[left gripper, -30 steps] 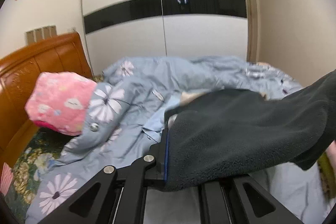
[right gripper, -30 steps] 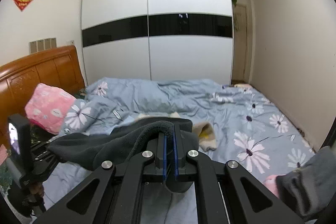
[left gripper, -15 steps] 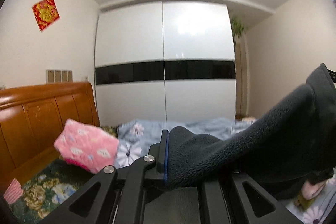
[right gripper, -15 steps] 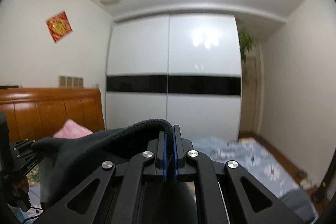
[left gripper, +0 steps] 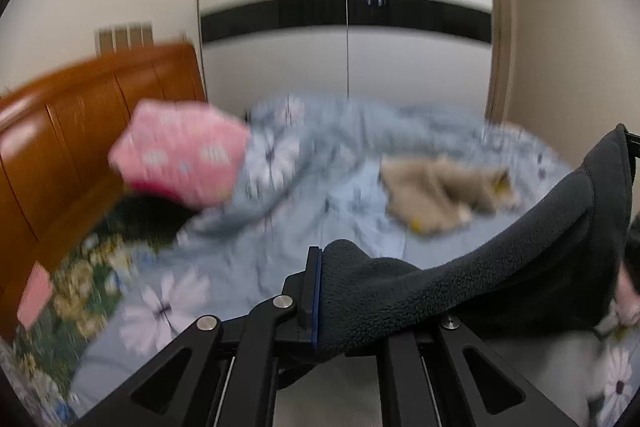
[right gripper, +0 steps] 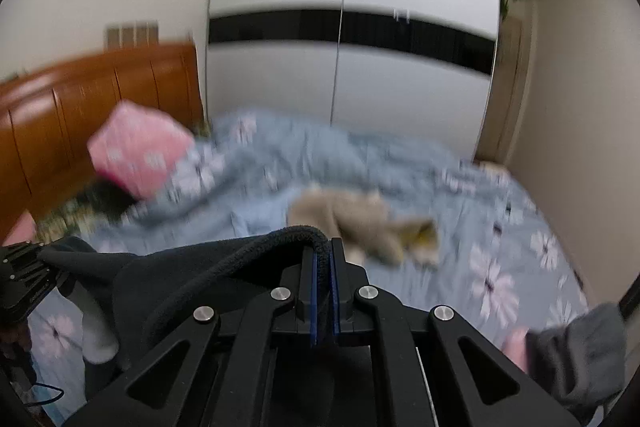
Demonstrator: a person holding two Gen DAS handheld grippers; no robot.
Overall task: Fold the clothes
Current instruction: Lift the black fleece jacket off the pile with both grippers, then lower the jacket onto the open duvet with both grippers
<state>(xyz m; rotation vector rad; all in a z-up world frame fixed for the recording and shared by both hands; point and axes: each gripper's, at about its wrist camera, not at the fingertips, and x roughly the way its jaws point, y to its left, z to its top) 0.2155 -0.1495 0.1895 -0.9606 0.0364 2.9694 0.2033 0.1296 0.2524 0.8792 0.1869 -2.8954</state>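
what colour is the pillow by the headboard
Pink with small pale blotches, blurred; the pillow shows best in the left wrist view.

The left gripper (left gripper: 320, 267) pinches a dark fleece garment (left gripper: 500, 275) in its jaws above the blue flowered bed (left gripper: 260, 259), a beige garment (left gripper: 436, 195) lying beyond.
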